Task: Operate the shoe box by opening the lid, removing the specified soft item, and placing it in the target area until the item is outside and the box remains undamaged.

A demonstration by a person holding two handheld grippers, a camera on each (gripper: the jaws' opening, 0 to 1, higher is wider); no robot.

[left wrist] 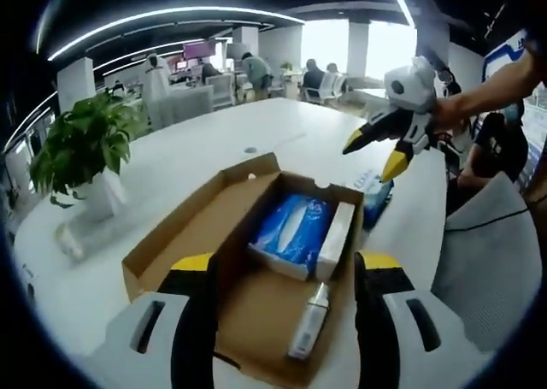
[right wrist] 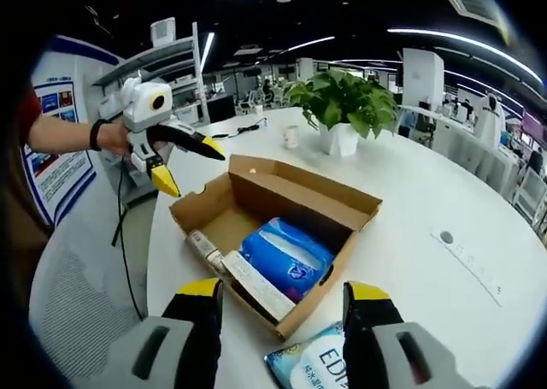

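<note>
Tissue pack (right wrist: 286, 258) and bottle (right wrist: 203, 248) lie inside the shoe box (right wrist: 282, 192).

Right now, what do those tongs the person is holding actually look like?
Each is a white plastic body with two black jaws tipped in yellow. The left tongs taper to pointed, beak-like tips, and so do the right tongs. Up close, the white housing has slot-shaped openings. The person wears a dark band on the left wrist.

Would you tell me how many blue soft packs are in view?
2: one blue pack inside the open shoe box, and another pack on the table just outside it. Others may be hidden.
</note>
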